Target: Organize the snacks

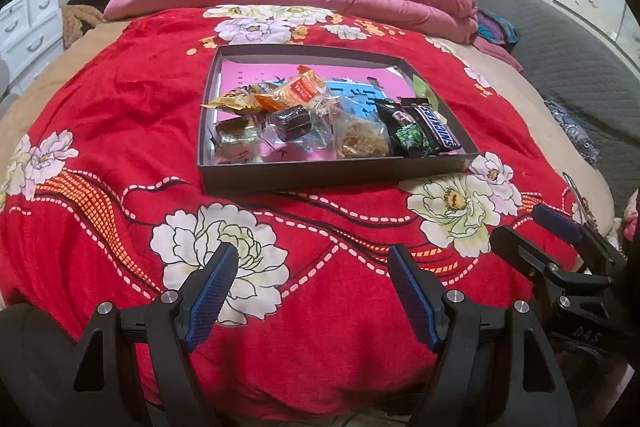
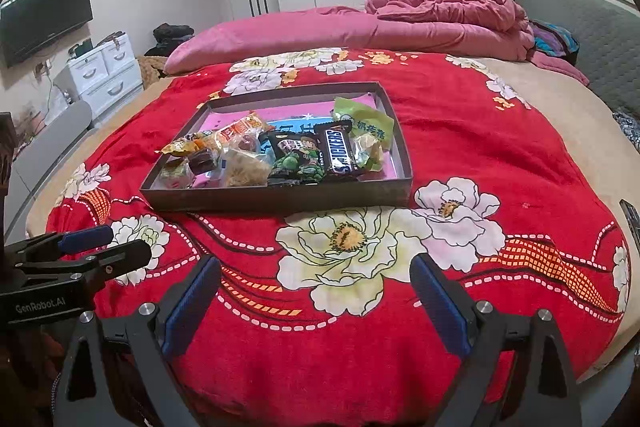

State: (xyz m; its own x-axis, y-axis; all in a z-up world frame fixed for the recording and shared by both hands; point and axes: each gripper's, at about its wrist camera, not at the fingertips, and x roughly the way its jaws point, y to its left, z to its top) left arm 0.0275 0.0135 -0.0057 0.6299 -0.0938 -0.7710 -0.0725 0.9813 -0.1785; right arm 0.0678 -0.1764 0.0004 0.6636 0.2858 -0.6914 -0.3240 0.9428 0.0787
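Right now I hold both grippers, left gripper and right gripper, wide apart and empty near the bed's edge, because the snacks already sit gathered in the tray farther off.

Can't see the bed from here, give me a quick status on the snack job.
Left tongs open, empty. Right tongs open, empty. Snacks all piled in the dark tray on the red blanket. Nothing between tongs and tray.
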